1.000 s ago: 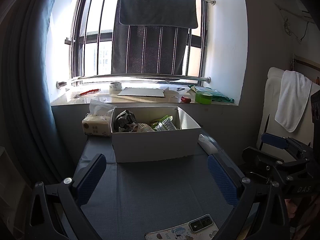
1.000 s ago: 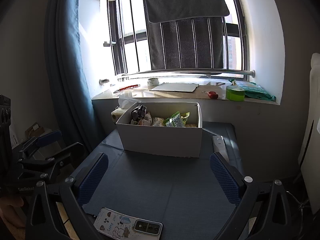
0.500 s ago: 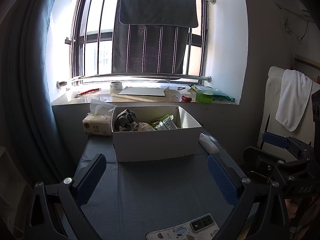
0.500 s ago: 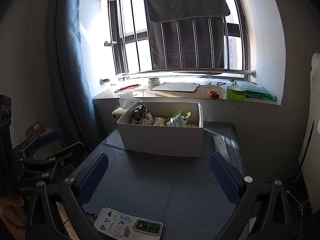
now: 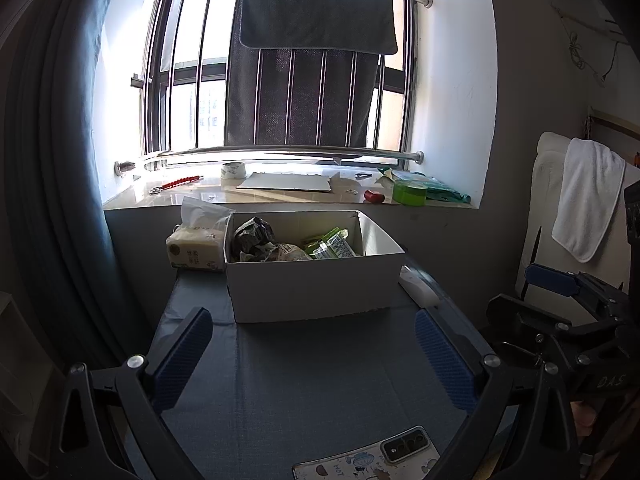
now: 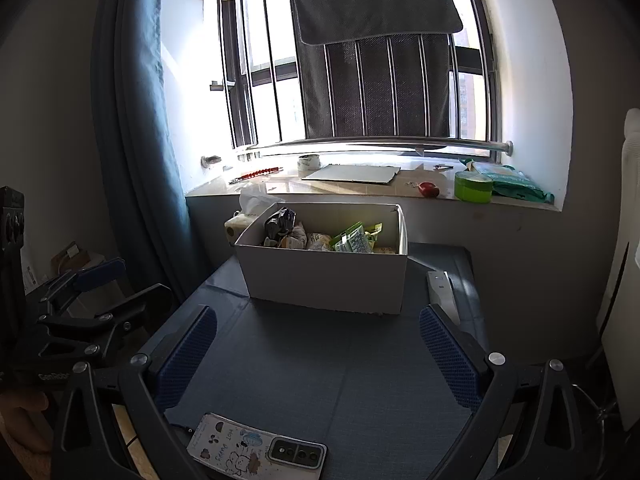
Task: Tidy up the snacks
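A white cardboard box stands at the far side of the blue table. It holds several snack packs: a dark crumpled bag, pale wrapped pieces and green packets. My left gripper is open and empty, above the table well short of the box. My right gripper is open and empty too, also short of the box. Each gripper shows at the edge of the other's view.
A tissue pack sits left of the box. A white remote lies to the right of it. A phone lies at the table's near edge. The windowsill holds tape rolls, a board and a green bag.
Both grippers have drifted very slightly; the box and snacks have not moved.
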A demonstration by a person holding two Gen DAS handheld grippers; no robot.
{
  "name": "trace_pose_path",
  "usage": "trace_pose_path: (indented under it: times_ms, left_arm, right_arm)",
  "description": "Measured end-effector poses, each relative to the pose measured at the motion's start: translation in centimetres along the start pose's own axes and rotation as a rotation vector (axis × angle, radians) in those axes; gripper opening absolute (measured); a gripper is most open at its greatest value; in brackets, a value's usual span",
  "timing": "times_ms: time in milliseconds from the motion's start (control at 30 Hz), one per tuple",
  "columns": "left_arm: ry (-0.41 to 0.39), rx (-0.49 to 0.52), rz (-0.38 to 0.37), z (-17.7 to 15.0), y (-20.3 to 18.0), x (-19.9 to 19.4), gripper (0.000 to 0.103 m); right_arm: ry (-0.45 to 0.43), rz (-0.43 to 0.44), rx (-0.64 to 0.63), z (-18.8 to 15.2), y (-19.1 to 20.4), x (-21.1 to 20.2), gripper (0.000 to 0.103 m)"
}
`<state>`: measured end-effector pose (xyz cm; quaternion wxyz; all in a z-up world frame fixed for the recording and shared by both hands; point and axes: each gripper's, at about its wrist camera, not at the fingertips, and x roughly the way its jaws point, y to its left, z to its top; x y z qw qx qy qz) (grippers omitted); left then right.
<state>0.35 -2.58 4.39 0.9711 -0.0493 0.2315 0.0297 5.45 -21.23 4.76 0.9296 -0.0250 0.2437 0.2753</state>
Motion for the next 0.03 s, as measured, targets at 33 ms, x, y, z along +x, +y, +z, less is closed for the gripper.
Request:
trace_pose_path:
  times_ms: [33]
  left_arm:
    - [0.005,0.004,-0.003,-0.01,-0.02,0.05,0.103]
  right_arm:
    - [0.0,0.0,-0.001,-0.01,0.02,-0.03,0.103]
